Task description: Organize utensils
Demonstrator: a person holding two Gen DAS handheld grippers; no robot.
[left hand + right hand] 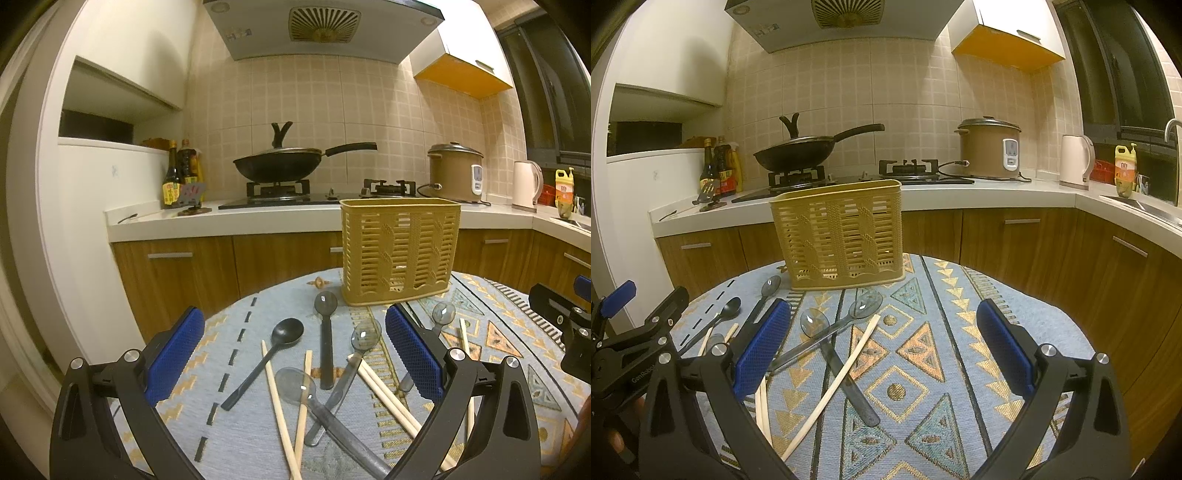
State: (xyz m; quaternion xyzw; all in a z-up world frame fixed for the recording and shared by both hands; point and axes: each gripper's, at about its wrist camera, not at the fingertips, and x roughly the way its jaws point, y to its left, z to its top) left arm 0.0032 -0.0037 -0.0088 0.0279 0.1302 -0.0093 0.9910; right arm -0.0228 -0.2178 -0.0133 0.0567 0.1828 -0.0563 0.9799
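Observation:
A tan slotted utensil basket [399,251] stands upright at the far side of the round table; it also shows in the right wrist view [842,236]. Several grey and black plastic spoons [286,332] and wooden chopsticks [277,402] lie scattered on the cloth in front of it. My left gripper [295,354] is open and empty, hovering above the pile. My right gripper [882,347] is open and empty, with a chopstick [842,380] and clear spoons [827,336] between and below its fingers. The left gripper also shows at the right wrist view's left edge [631,332].
The patterned tablecloth [960,332] covers the round table. Behind it runs a kitchen counter [258,221] with a wok [277,162], rice cooker [454,173], kettle [526,184] and sauce bottles [181,173].

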